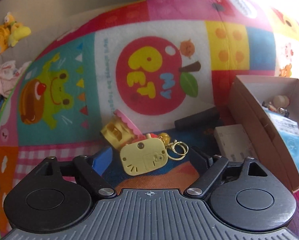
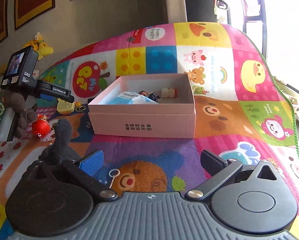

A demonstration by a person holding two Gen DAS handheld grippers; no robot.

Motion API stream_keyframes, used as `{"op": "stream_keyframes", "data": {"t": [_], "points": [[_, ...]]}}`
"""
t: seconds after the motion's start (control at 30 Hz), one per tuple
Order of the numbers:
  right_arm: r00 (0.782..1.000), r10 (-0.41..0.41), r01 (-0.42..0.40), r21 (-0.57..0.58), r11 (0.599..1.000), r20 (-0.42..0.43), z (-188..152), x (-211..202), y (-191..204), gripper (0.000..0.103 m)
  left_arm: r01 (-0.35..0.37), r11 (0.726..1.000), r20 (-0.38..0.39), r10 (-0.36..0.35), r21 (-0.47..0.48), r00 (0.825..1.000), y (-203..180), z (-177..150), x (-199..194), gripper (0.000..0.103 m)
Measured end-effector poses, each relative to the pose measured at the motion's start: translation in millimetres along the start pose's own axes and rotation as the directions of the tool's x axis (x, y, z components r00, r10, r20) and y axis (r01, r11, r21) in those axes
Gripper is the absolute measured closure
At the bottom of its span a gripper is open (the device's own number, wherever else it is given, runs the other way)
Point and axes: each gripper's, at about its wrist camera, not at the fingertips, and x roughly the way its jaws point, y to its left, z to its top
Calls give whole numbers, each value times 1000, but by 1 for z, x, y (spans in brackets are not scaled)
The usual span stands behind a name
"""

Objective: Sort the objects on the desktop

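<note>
The left wrist view shows the left gripper [image 1: 149,156] with its jaws apart around the yellow keychain toy [image 1: 143,158] on the play mat [image 1: 49,152], so it should squeeze gently, then carry it to the pink box [image 1: 247,108].

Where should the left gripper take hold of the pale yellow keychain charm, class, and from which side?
Grip the yellow charm across its flat rounded body, from above, with the left gripper already straddling it. The body is wide and flat on the mat; the gold rings trail off to its right, too thin to pinch.
</note>
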Motion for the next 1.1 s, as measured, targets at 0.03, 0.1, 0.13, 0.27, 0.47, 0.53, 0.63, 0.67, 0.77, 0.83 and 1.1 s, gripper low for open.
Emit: {"op": "stream_keyframes", "data": {"t": [0.03,0.1,0.13,0.27,0.47,0.53,0.63,0.67,0.77,0.83,1.1], "points": [[1000,-3,3,15,1000,-4,-2,1,-4,0,-5,1000,-38,5,-11,999,1,2,9,19],[1000,-13,13,41,999,-6,-4,1,-11,0,-4,999,-84,1,-43,996,6,5,19,42],[1000,-17,17,49,999,-4,-5,0,-14,0,-2,999,-85,-2,-53,996,8,6,21,42],[1000,-29,29,71,997,-7,-12,-1,-22,0,-37,999,-53,36,-7,998,6,-2,13,42],[999,-43,45,84,995,-20,-19,-2,-27,0,179,982,81,-183,56,980,-15,-37,-74,42],[998,-47,49,86,995,-31,-19,0,-28,0,234,966,131,-247,107,960,-26,-56,-108,42],[998,-52,55,78,995,-39,-19,4,-25,0,214,955,211,-257,207,943,-44,-90,-144,42],[998,-54,57,72,996,-42,-20,4,-23,0,177,949,238,-240,260,941,-53,-102,-152,41],[997,-63,65,58,996,-45,-20,5,-20,0,119,915,259,-231,384,938,-69,-137,-165,36],[997,-62,65,58,996,-48,-20,4,-19,0,168,912,217,-262,373,940,-67,-151,-166,32],[997,79,-78,45,996,-15,-7,-11,2,0,225,958,164,-255,180,953,-33,-171,-158,8]]}}
